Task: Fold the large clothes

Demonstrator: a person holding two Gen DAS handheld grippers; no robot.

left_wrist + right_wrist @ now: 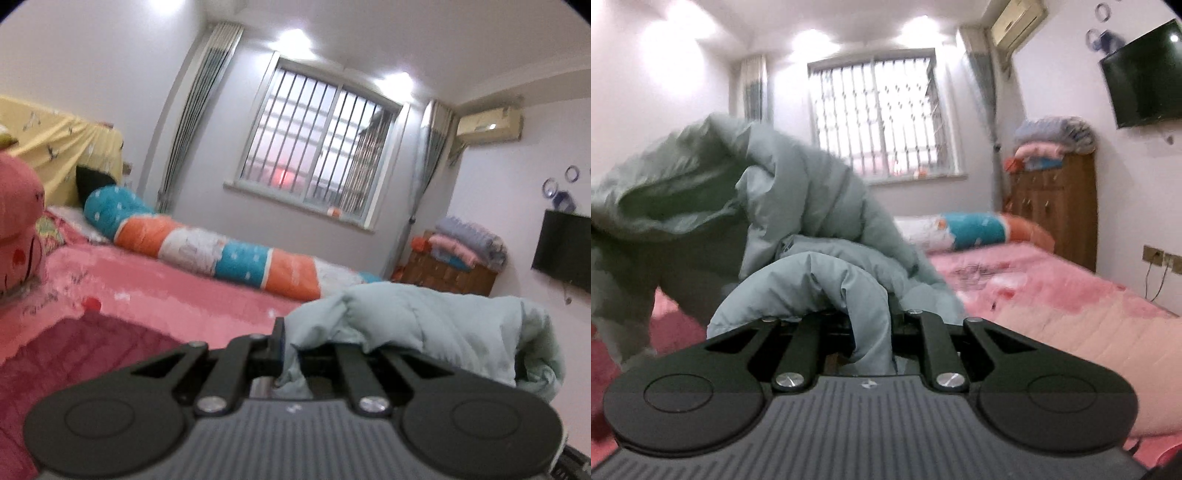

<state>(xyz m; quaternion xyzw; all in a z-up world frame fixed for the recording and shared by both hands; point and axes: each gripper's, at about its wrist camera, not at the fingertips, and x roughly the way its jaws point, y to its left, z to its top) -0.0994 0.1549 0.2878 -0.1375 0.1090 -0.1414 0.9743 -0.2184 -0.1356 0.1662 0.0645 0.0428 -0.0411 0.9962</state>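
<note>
The coat is a pale grey-green padded garment, quilted in broad channels, with a smooth, faintly glossy shell. It hangs above the bed, held up between the two tools; no part of it can be seen lying flat.

Tool state:
- The left gripper is clamped down narrow on a thin edge of the coat. The fabric spills to the right over the linkage and ends in a rolled, tube-like opening, probably a cuff or sleeve end.
- The right gripper is closed tight on a thick rolled fold of the coat, which bulges in an arch over the jaws. The rest of the garment rises in a loose hood-like mass to the left of this view.

Handling, judged from appearance:
- Soft and bulky, not stiff; it holds puffed folds and will spring back when pressed.
- Likely light for its volume, but the volume makes it awkward to lay flat.
- The shell looks slippery, so a shallow pinch on one layer may slide out. Take hold at seams, hems, cuffs or shoulder lines, where the layers are stitched together.

Surroundings: the bed carries a pink, plush-looking cover with a printed pattern. A long bolster in teal, orange and white bands lies along its far side. A wooden cabinet beyond holds folded blankets
</note>
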